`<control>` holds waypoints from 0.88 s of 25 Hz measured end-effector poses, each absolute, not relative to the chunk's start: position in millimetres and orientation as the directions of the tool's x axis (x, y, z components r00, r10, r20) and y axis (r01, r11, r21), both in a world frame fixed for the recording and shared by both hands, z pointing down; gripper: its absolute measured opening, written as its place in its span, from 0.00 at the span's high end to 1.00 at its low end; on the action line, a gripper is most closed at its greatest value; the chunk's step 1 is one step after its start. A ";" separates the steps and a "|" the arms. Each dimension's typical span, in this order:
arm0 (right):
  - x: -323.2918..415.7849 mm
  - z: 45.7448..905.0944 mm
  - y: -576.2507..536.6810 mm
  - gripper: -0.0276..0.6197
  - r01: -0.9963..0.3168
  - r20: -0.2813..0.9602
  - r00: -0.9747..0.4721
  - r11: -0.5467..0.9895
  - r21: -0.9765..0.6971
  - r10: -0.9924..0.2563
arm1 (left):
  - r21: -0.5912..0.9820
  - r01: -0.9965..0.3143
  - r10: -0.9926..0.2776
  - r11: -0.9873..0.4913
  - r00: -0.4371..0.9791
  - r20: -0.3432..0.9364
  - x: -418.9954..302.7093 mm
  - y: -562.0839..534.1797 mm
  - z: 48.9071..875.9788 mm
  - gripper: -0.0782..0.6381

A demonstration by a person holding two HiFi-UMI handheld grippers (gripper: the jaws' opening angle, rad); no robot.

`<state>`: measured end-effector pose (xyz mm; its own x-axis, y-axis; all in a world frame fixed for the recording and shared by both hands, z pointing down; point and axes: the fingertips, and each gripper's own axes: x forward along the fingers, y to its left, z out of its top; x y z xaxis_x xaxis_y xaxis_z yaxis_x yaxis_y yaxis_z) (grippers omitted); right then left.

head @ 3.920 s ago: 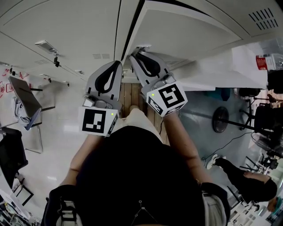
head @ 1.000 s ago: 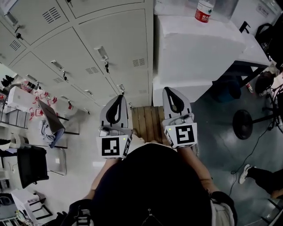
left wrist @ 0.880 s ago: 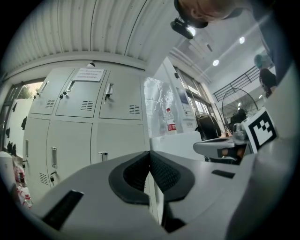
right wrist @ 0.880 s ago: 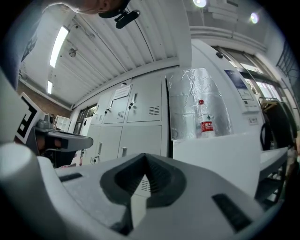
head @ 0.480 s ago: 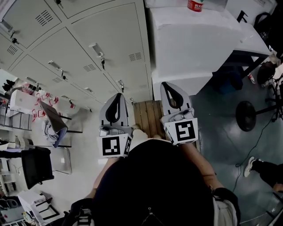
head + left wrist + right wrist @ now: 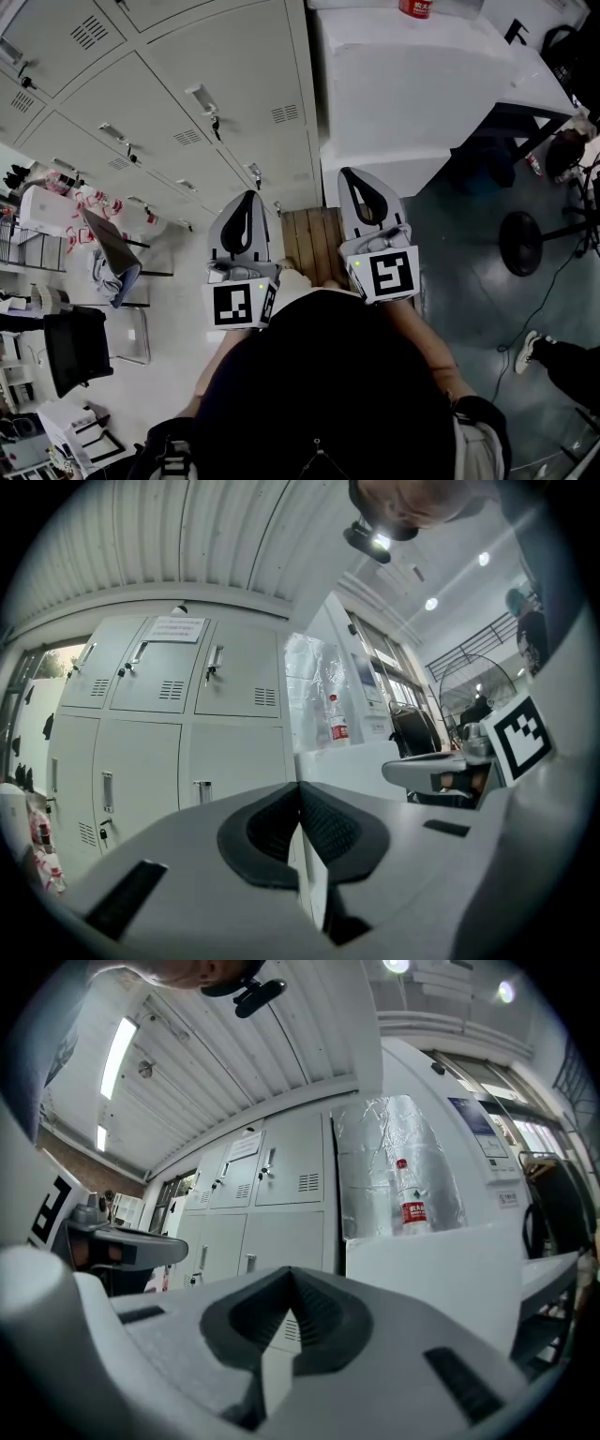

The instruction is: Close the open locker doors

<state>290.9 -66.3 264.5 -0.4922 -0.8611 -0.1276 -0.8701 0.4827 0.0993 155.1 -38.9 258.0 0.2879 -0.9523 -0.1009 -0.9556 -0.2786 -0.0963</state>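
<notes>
The grey lockers [image 6: 234, 84] fill the upper left of the head view, and every door I can see lies flush and closed, with small handles and keys. My left gripper [image 6: 247, 197] and right gripper [image 6: 350, 175] are held side by side a short way back from the locker front, touching nothing. Both are shut and empty. In the left gripper view the closed doors [image 6: 187, 724] stand ahead of the shut left gripper [image 6: 298, 787]. The right gripper view shows the same lockers [image 6: 272, 1194] beyond the shut right gripper [image 6: 288, 1274].
A white block-shaped counter [image 6: 412, 84] stands right of the lockers, with a red-labelled bottle [image 6: 416, 7] on top. A wooden pallet [image 6: 305, 246] lies on the floor below the grippers. A chair [image 6: 112, 262] stands at the left; a stool base [image 6: 523, 242] and a person's shoe [image 6: 525, 353] at the right.
A few seconds ago both grippers were up against an open locker door at close range; now the doors are closed and the grippers are farther back. Over the last second almost nothing moved.
</notes>
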 end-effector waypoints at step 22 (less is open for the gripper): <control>293.5 267.8 -74.3 0.96 -0.871 -0.122 -0.491 0.484 0.084 -0.863 | -0.102 -0.950 -0.948 -0.296 0.305 -0.093 161.7 -46.3 256.2 0.89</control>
